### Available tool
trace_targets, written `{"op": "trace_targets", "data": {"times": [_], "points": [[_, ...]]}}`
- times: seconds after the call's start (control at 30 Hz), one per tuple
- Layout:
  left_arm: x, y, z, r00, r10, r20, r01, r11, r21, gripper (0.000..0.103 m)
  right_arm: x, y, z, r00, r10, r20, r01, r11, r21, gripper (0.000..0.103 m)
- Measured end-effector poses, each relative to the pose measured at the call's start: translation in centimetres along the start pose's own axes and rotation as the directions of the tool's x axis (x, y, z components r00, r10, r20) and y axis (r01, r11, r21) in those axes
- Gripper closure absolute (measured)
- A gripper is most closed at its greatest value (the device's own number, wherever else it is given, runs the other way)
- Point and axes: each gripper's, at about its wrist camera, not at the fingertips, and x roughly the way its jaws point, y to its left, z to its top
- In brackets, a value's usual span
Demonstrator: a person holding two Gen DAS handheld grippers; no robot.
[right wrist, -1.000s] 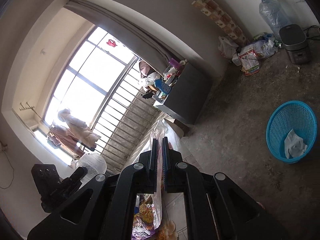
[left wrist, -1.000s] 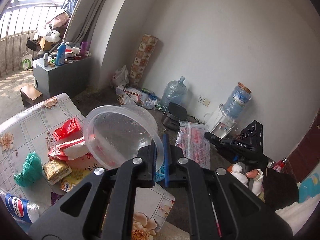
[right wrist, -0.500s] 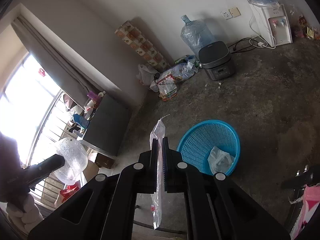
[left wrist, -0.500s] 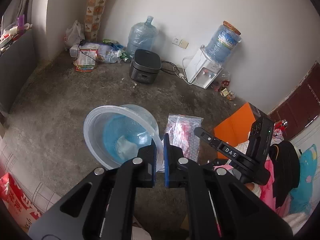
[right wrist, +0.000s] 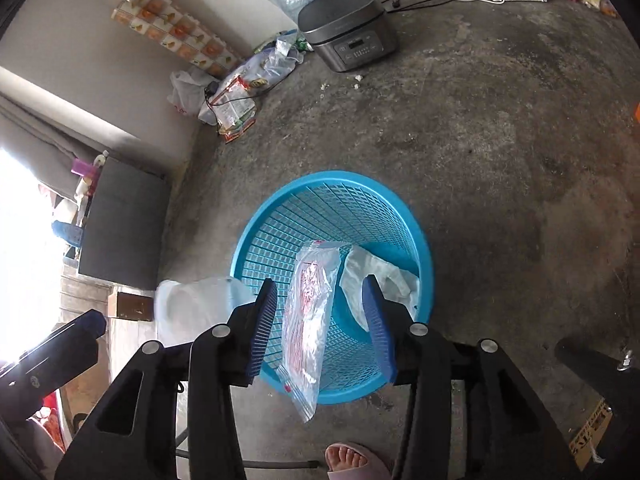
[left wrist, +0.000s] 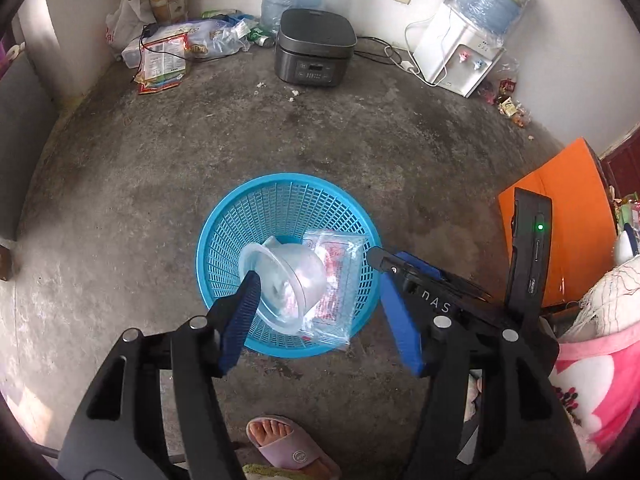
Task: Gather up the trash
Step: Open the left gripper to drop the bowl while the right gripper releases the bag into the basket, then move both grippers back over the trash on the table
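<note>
A blue mesh trash basket stands on the concrete floor; it also shows in the right wrist view. My left gripper is open above it, and the clear plastic bowl is loose, falling into the basket. My right gripper is open above the basket too, and the clear plastic bag with red print drops between its fingers. The bag also shows in the left wrist view. A white plastic bag lies inside the basket.
A grey rice cooker, a water dispenser and loose packets stand along the far wall. An orange board is at the right. A sandalled foot is close below the basket. A grey cabinet stands left.
Both grippers swung from the table to above the basket and opened. The bowl and the plastic bag have left the fingers and are dropping into the basket.
</note>
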Motion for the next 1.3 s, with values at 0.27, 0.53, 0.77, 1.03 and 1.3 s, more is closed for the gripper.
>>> {"op": "trace_targets", "data": {"times": [0.27, 0.53, 0.77, 1.03, 1.3], "points": [[-3.5, 1.3, -0.1, 0.996, -0.003, 0.092, 0.004, 1.000, -0.018, 0.036, -1.8, -0.8, -1.2, 0.998, 0.008, 0.070, -0.010, 0.999, 0.036, 0.059], [-16.3, 2.3, -3.2, 0.952, -0.064, 0.298, 0.065, 0.998, 0.005, 0.019, -10.5, 6.4, -2.8, 0.964, 0.087, 0.250, -0.048, 0.987, -0.156, 0.052], [-27.7, 3.6, -9.3, 0.909, -0.002, 0.416, 0.011, 1.000, -0.020, 0.011, -18.3, 13.8, -6.7, 0.912, 0.187, 0.365, -0.035, 0.923, -0.383, 0.027], [-37.1, 5.9, -17.8, 0.842, 0.074, 0.534, 0.037, 0.980, -0.195, 0.009, -24.5, 19.8, -12.0, 0.858, 0.304, 0.415, -0.021, 0.827, -0.562, 0.009], [-43.6, 7.3, -27.4, 0.765, 0.215, 0.607, -0.003, 0.943, -0.331, 0.009, -27.6, 23.8, -17.3, 0.856, 0.439, 0.275, -0.134, 0.700, -0.701, 0.007]]}}
